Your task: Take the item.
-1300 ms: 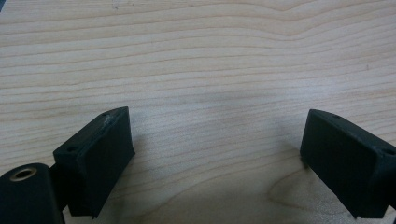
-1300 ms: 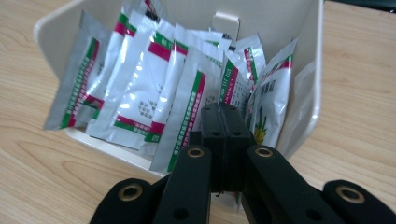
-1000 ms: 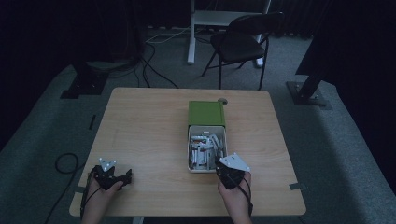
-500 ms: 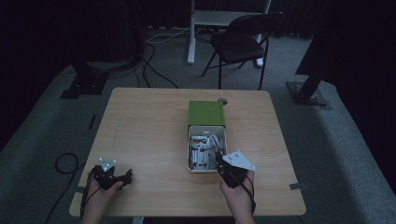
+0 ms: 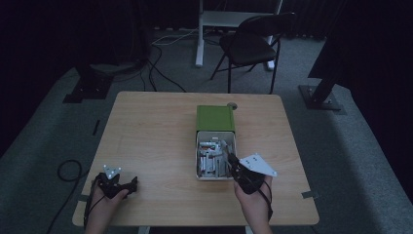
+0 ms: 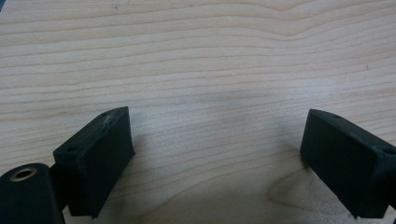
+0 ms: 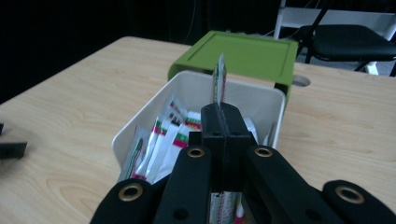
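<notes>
A white box (image 5: 197,157) full of several small red, green and white packets stands mid-table, with its green lid (image 5: 215,118) lying just behind it. My right gripper (image 5: 230,160) hovers over the box's near right corner. In the right gripper view the right gripper (image 7: 220,112) is shut on one thin packet (image 7: 218,79), which stands edge-on above the box's wall (image 7: 140,126) in front of the green lid (image 7: 243,51). My left gripper (image 5: 134,183) rests near the table's front left corner. Its jaws are open over bare wood (image 6: 215,154) with nothing between them.
The wooden table (image 5: 146,131) has free room left of the box. A small round cable hole (image 5: 232,105) sits behind the lid. A black chair (image 5: 253,41) and a white stand (image 5: 234,19) are on the floor beyond the far edge.
My right gripper has risen a little above the box with the packet in its jaws. The left gripper has stayed still.
</notes>
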The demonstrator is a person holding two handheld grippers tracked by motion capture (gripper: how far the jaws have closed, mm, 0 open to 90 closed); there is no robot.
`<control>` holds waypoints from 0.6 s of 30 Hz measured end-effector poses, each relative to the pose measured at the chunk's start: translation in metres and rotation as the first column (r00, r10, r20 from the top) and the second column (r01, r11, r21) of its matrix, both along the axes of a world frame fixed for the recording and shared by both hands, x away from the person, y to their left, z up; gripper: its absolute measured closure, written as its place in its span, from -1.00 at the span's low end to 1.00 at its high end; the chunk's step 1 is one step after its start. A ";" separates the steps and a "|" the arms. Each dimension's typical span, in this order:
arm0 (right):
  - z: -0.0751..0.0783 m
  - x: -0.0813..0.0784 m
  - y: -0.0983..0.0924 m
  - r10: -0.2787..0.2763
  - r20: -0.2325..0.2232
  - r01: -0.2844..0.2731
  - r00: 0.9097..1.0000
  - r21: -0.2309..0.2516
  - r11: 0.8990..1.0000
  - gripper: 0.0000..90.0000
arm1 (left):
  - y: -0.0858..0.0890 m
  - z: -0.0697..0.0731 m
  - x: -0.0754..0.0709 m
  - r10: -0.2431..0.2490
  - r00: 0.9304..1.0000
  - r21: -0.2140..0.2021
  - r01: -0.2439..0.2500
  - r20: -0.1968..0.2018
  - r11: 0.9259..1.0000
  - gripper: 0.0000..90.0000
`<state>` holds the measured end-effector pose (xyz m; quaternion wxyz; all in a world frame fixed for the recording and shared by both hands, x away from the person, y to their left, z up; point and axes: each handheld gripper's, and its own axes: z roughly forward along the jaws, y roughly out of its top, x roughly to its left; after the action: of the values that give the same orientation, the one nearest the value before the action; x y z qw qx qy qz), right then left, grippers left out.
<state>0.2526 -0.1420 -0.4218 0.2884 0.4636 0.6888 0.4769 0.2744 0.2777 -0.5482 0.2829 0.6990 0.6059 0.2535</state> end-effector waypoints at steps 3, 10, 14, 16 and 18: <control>0.005 0.001 -0.004 -0.012 0.013 0.012 1.000 0.006 1.000 1.00 | 0.000 0.000 0.000 -0.001 1.000 0.001 0.001 0.000 1.000 -0.78; 0.017 0.003 -0.019 -0.047 0.037 0.047 0.998 0.016 0.999 1.00 | 0.000 0.000 0.000 0.000 1.000 0.000 0.000 0.000 1.000 -0.78; 0.021 0.005 -0.029 -0.072 0.047 0.071 0.996 0.018 0.997 1.00 | 0.000 0.000 0.000 0.000 1.000 0.000 0.000 0.000 1.000 -0.78; 0.021 0.006 -0.034 -0.081 0.047 0.080 0.996 0.018 0.997 1.00 | 0.000 0.000 0.000 0.000 1.000 0.000 0.000 0.000 1.000 -0.78; 0.021 0.006 -0.040 -0.094 0.047 0.093 0.994 0.021 0.995 1.00 | 0.000 0.000 0.000 0.000 1.000 0.000 0.000 0.000 1.000 -0.78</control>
<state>0.2591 -0.1818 -0.4004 0.3225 0.4862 0.6549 0.4804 0.2744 0.2777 -0.5483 0.2828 0.6991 0.6058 0.2536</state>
